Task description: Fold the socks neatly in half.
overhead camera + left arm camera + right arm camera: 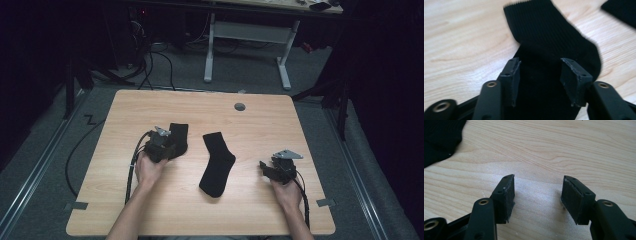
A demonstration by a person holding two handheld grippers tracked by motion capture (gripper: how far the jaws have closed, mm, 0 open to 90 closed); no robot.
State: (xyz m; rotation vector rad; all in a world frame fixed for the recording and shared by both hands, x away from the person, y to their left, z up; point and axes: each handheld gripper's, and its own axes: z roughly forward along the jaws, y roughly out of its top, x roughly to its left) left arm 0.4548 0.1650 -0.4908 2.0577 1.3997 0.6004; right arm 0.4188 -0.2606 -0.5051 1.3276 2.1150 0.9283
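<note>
Two black socks lie on the wooden table (pixel 140 107). The left sock (pixel 180 131) is at the centre left, and my left gripper (pixel 173 145) is down over its lower part. In the left gripper view this sock (pixel 544 32) runs between the two pads of the left gripper (pixel 540 67), which stand apart on either side of the fabric and do not pinch it. The second sock (pixel 218 163) lies flat in the middle, its toe toward me. My right gripper (pixel 264 169) is to its right, open over bare wood (pixel 537 185); that sock's edge (pixel 439 137) is at the upper left.
A grey round grommet (pixel 240 106) sits near the table's far edge. Behind the table stands a white-legged desk (pixel 245 35), with cables on the floor (pixel 150 60). The second sock's corner (pixel 621 11) is at the upper right of the left gripper view.
</note>
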